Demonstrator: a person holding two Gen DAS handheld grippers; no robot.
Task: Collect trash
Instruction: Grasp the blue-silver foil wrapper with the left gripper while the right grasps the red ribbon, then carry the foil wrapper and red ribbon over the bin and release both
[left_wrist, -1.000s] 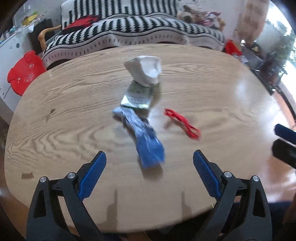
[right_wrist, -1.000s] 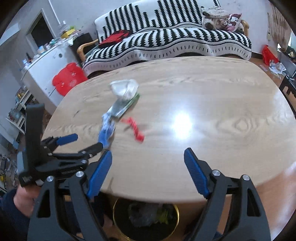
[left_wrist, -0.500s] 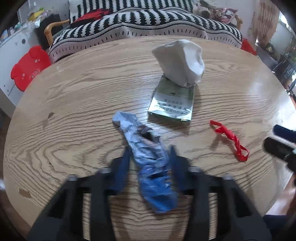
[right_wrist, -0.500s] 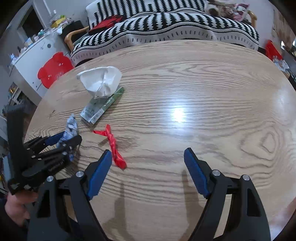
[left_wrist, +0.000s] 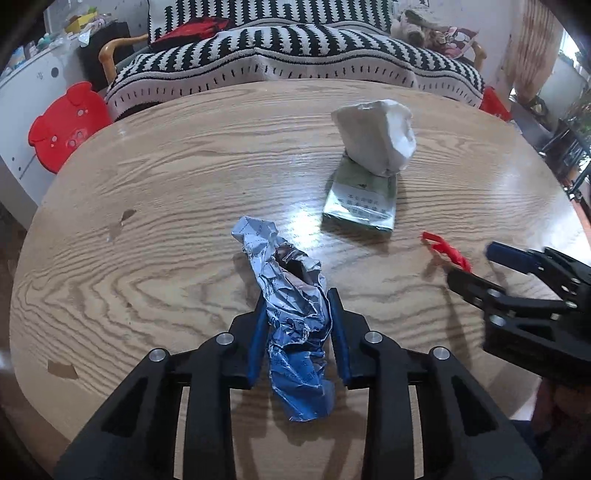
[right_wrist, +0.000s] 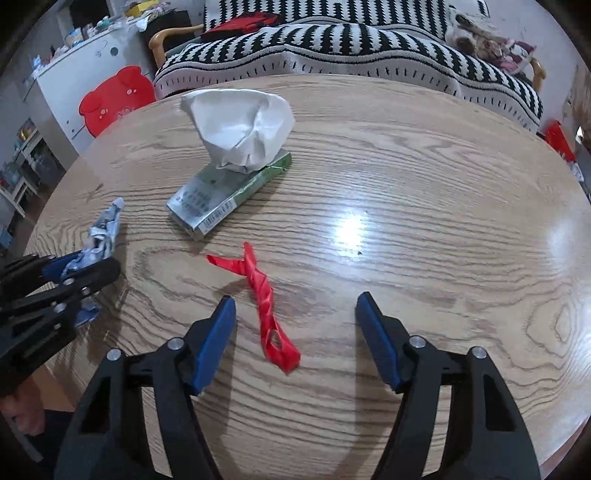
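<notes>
A: Left wrist view first. Left gripper (left_wrist: 297, 328) is clamped on the crumpled blue foil wrapper (left_wrist: 291, 325), blue pads pressing both sides around its middle. The wrapper's far end lies on the table (left_wrist: 184, 184) and its near end sticks out toward the camera.

B: Why mid-body?

A: My guess: it's long and floppy, so a centre pinch keeps both ends from dragging. Beyond it, the green pack (left_wrist: 360, 201) lies flat with the white crumpled tissue (left_wrist: 375, 138) sitting on its far end. Print on the pack's face is too small to read.

B: Right side in that view?

A: Right gripper (left_wrist: 469, 262) comes in from the edge, tips at the red ribbon scrap (left_wrist: 447, 253).

B: Right wrist view?

A: Right gripper (right_wrist: 295, 332) has its jaws closing, not yet on anything. Red ribbon scrap (right_wrist: 264, 299) lies on the table between the pads, closer to the left pad, touching neither. It runs roughly along the fingers, so the jaws should squeeze across its width.

B: Labels?

A: Green pack (right_wrist: 225, 192) shows a barcode on its near side edge and lines of text on top, illegible. Tissue (right_wrist: 240, 125) rests on it here too. Left gripper (right_wrist: 79, 273) at the frame's left, with the foil wrapper (right_wrist: 103, 232) in it.

B: Bin?

A: Not visible in either view. Four pieces are on the table, one gripped.
</notes>
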